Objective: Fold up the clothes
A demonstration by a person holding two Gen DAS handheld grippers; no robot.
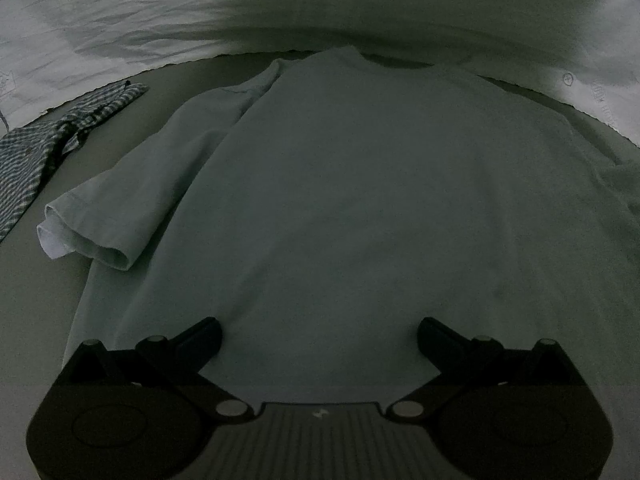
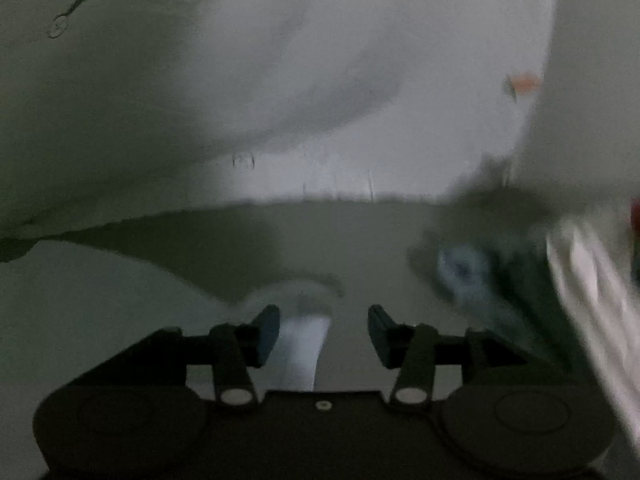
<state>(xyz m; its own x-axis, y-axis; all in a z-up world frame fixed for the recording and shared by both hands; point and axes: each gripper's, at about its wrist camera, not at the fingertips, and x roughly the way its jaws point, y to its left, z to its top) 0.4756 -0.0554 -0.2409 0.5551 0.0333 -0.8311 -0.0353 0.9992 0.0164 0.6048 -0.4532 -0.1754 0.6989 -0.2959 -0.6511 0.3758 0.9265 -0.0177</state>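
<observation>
Left wrist view: the left gripper (image 1: 319, 338) hovered wide apart, holding nothing, over the pale T-shirt (image 1: 360, 200) spread flat on the bed (image 1: 24, 300); a checked garment (image 1: 48, 140) lay left.
Right wrist view: blurred; the right gripper (image 2: 324, 330) stood half apart, a white sleeve (image 2: 304, 344) between its fingers, unpinched.

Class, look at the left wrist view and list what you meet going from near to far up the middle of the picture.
left gripper → pale T-shirt → grey sheet → white printed duvet
</observation>
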